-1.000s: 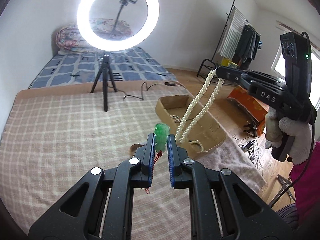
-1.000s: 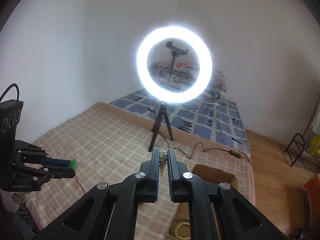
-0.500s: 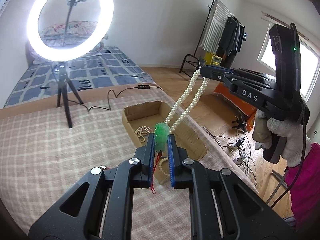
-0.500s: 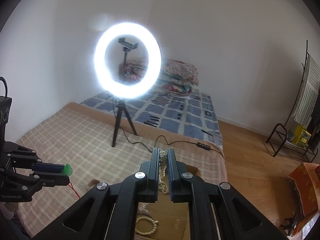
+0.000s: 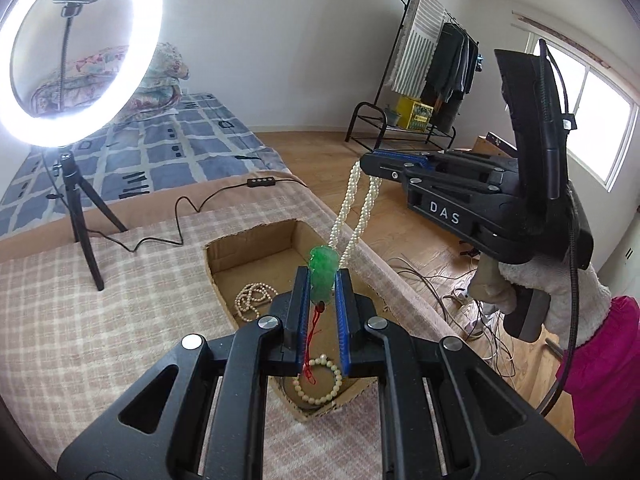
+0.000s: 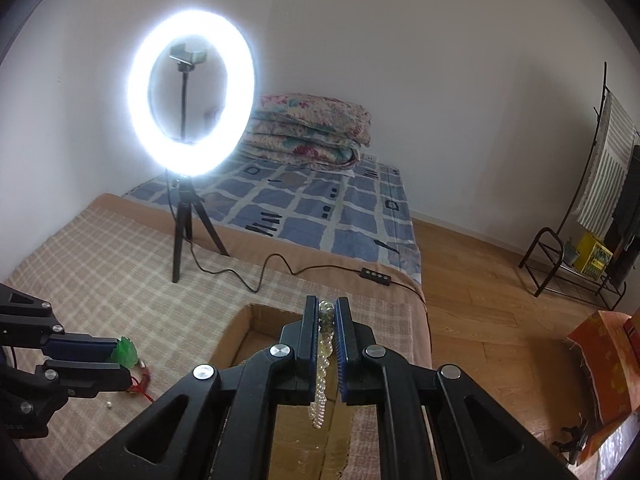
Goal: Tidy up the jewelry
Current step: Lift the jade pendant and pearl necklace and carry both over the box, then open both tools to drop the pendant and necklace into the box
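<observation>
Left gripper [image 5: 323, 286], lower centre of its own view: fingers pinching a green carved pendant [image 5: 322, 276], red cord [image 5: 313, 344] trailing down between them. Pendant held in the air above the open cardboard box [image 5: 256, 242] at frame centre. Right gripper [image 5: 366, 164], right of centre in the left wrist view, held by a hand in a white fleece glove [image 5: 560, 300]; its fingers clamp a twisted pearl necklace [image 5: 356, 212] that hangs in a doubled loop, lower end passing behind the pendant. Whether pearls and pendant touch, cannot tell. In the right wrist view the same necklace shows as pale beads pressed between the fingers and dangling below them. Inside the box: a small pearl strand [image 5: 254, 298] on the floor of the box, a cream bead bracelet [image 5: 318, 384] nearer the lower edge. Box sits on a checked beige blanket [image 5: 80, 300] on the bed. Ring light [image 5: 80, 52] on a black tripod stands upper left, cable running across the blanket. Clothes rack [image 5: 436, 64] upper right, on the wood floor.
</observation>
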